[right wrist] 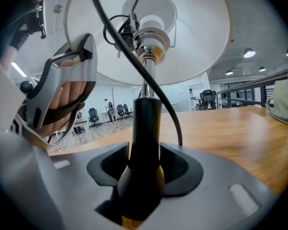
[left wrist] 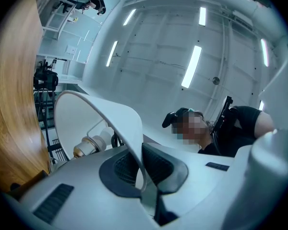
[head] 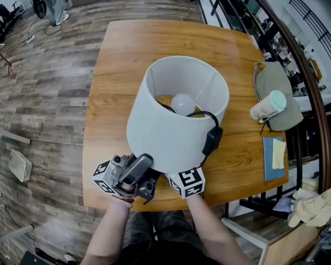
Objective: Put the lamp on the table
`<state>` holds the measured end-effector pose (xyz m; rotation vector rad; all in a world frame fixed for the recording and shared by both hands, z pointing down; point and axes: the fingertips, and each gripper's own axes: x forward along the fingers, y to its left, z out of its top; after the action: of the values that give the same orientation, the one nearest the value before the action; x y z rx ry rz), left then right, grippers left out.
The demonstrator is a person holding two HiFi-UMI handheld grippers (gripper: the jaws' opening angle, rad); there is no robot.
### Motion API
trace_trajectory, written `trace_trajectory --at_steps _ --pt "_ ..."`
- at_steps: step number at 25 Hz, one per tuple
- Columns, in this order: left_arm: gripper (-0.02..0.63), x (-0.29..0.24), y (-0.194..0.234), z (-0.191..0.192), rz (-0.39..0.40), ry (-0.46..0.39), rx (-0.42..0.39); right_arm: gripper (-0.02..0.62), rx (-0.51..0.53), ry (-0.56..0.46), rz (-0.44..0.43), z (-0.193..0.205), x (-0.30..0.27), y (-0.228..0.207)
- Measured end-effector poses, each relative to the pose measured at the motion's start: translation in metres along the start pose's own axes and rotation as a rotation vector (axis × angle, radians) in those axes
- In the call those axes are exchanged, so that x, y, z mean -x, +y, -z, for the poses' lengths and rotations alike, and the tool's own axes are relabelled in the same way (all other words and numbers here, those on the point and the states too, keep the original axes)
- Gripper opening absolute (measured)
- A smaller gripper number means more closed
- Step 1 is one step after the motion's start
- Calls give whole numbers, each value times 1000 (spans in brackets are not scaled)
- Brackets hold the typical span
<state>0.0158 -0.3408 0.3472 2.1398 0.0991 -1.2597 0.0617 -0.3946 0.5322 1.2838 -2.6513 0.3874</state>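
Observation:
The lamp's white shade [head: 165,131] hangs tilted over the near edge of the wooden table [head: 127,43], its bulb [head: 183,104] showing inside. My left gripper [head: 146,169] is shut on the shade's lower rim [left wrist: 110,111], which runs between its pads. My right gripper [head: 183,176] sits under the shade, shut on the lamp's black stem [right wrist: 145,128]. The black cord [right wrist: 129,51] loops past the socket, and its switch [head: 212,139] hangs over the shade's side. The lamp's base is hidden.
At the table's right edge lie a grey cap [head: 278,93] with a white cup [head: 269,106] on it and a blue notebook [head: 275,158]. A dark railing [head: 306,76] curves along that side. Wood floor lies to the left.

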Motion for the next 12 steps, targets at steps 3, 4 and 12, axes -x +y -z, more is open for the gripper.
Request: trace_trajectory --at_steps 3,4,12 --pt "3 2 -1 0 1 -5 1 202 5 2 17 1 2 0" --pt "3 3 -2 0 1 -8 2 202 5 2 21 1 3 0" --pt "3 12 -9 2 3 -27 19 201 -5 -4 58 5 16 1"
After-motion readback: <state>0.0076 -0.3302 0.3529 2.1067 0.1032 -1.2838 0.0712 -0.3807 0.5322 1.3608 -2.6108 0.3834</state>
